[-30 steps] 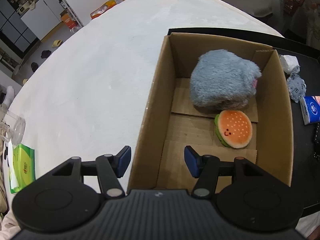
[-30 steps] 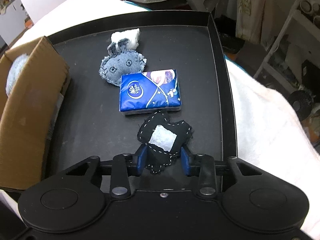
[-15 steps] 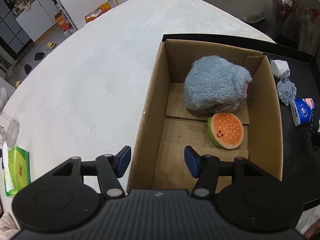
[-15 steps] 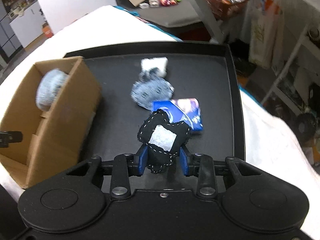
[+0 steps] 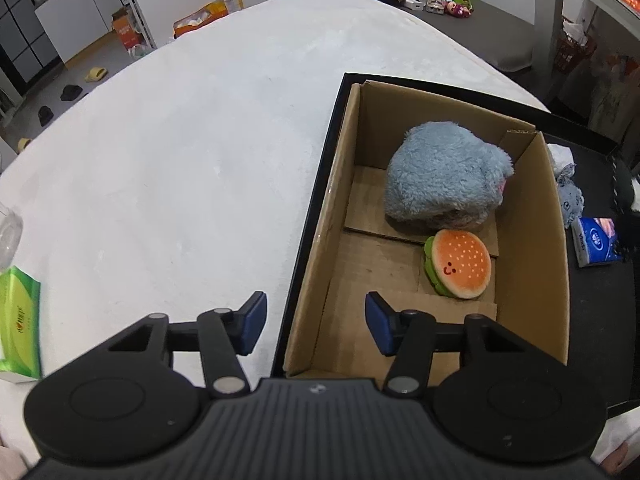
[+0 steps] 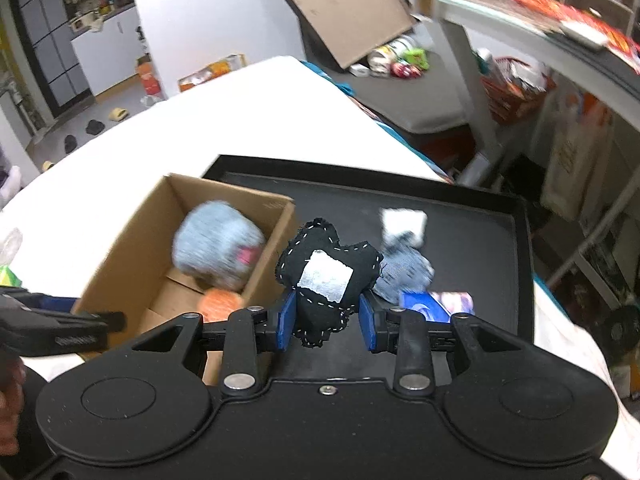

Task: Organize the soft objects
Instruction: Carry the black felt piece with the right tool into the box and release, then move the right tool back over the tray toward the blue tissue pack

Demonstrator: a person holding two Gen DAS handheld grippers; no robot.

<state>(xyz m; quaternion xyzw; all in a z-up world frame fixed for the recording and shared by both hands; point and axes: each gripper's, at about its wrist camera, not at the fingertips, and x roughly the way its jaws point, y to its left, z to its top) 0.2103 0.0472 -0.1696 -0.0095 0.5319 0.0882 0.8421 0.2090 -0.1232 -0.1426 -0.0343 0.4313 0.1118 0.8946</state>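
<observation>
In the right wrist view the left gripper shows only as a dark, blurred arm cut off at the left edge, beside the near corner of the cardboard box. In its own view the left gripper points steeply down with its jaws spread and nothing between them; they have just closed a little. They straddle the box's near left wall.

Inside, the blue furry plush and the burger plush lie touching, both smeared in the right view.

The right gripper is tilted down above the black tray, its pads pinching the black stitched pouch. The pouch hides part of the denim toy and blue tissue pack; a white wad lies beyond.
</observation>
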